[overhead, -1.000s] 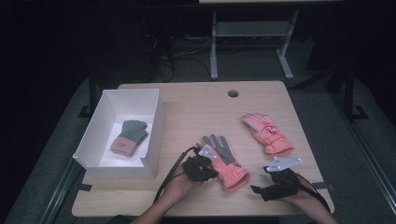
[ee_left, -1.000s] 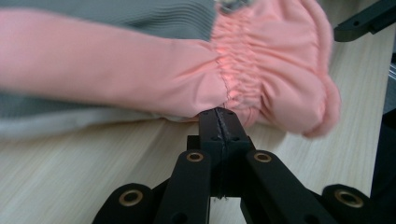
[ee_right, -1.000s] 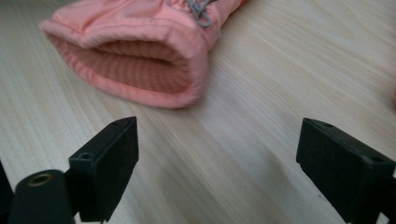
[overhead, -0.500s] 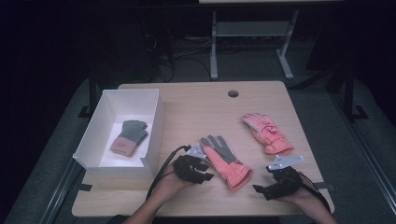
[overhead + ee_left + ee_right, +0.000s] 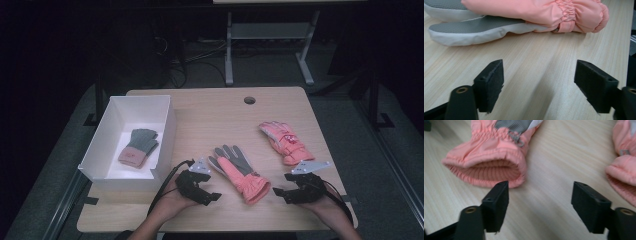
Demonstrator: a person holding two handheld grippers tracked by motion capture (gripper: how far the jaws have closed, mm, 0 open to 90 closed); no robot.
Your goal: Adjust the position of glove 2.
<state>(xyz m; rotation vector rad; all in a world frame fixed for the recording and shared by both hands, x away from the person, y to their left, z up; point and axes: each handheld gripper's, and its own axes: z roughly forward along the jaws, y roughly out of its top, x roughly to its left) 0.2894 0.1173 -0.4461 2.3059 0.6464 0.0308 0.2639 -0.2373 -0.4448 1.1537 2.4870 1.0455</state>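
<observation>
Between the two grippers, near the table's (image 5: 210, 112) front edge, lies the near glove (image 5: 239, 172), palm up, grey palm and peach cuff. Its long axis runs diagonal: fingers far-left, cuff near-right. Left gripper (image 5: 210, 196) sits just left of the glove, jaws spread wide with nothing between them; they have just been opening, and bare wood shows between the pads (image 5: 492, 83) in the left gripper view, glove side-on just beyond them. Right gripper (image 5: 281, 194) sits right of the cuff, jaws also apart and empty, though they have just been closing somewhat. In the right gripper view the cuff mouth (image 5: 489, 171) gapes straight at the camera, just past the left pad (image 5: 497, 202), offset left of the jaw gap. So the cuff end is the end closer to the right gripper, the finger end closer to the left. My read: the right needs a small shift toward its left to bracket the cuff rim. Second peach glove (image 5: 283, 141) lies far-right, well apart. Box (image 5: 167, 131) at left holds a grey-green glove (image 5: 139, 146).
</observation>
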